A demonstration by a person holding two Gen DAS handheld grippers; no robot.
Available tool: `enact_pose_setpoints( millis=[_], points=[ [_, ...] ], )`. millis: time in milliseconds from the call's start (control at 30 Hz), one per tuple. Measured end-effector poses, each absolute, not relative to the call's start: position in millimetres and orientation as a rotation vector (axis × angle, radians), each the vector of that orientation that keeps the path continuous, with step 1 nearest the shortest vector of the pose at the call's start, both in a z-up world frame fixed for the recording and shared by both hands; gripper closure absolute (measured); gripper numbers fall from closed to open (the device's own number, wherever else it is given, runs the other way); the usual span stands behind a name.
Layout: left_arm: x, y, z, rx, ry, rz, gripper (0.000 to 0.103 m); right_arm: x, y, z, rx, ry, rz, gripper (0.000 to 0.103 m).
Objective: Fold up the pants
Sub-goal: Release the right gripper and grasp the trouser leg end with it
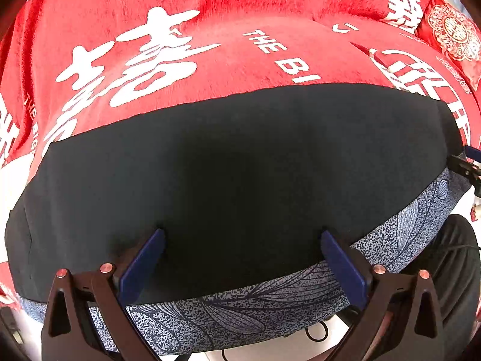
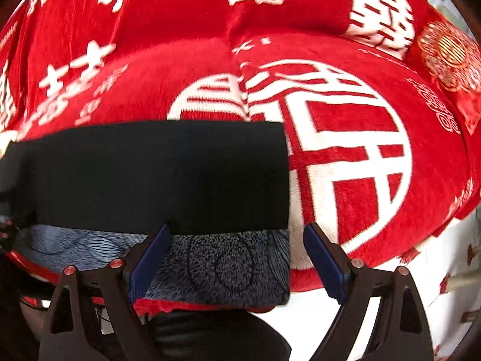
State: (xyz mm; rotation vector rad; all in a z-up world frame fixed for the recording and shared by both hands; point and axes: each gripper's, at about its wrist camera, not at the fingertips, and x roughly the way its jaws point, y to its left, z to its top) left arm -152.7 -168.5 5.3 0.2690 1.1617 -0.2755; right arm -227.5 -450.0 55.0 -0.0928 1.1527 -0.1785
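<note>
From the left wrist, the dark pants [image 1: 234, 174] lie folded flat on the red blanket [image 1: 186, 60]; the left gripper [image 1: 243, 258] has its jaws spread, grasping nothing. From the right wrist, the right gripper [image 2: 237, 252] is likewise released over the pants' [image 2: 156, 174] near edge.

Black pants [image 1: 234, 180] — folded flat into a rectangle — on red blanket.

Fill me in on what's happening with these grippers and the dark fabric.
A person holding two grippers is folding pants on a bed covered by a red blanket. The pants lie as a flat dark panel, with a blue patterned strip showing along the near edge. The left gripper and the right gripper are both open at that edge, gripping nothing.
</note>
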Motion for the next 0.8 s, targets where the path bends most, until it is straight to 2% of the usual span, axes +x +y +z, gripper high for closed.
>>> enact_pose_setpoints(
  millis=[400,533,633,800],
  points=[
    [-157.8,-168.8,5.7,0.269,1.163,-0.271,0.0,-229.2,-442.2,56.9,-0.143,1.131,-0.198,0.01],
    [-156.1,-167.9,5.4,0.266,1.169,-0.271,0.0,-260.2,-470.3,62.8,0.198,1.196,-0.147,0.01],
    [-154.2,-167.7,5.0,0.258,1.17,-0.26,0.0,-281.2,-484.6,55.2,0.346,1.231,-0.122,0.01],
    [-153.4,-166.5,5.1,0.254,1.178,-0.264,0.0,-293.9,-513.1,37.2,0.637,1.191,-0.073,0.01]
  ],
)
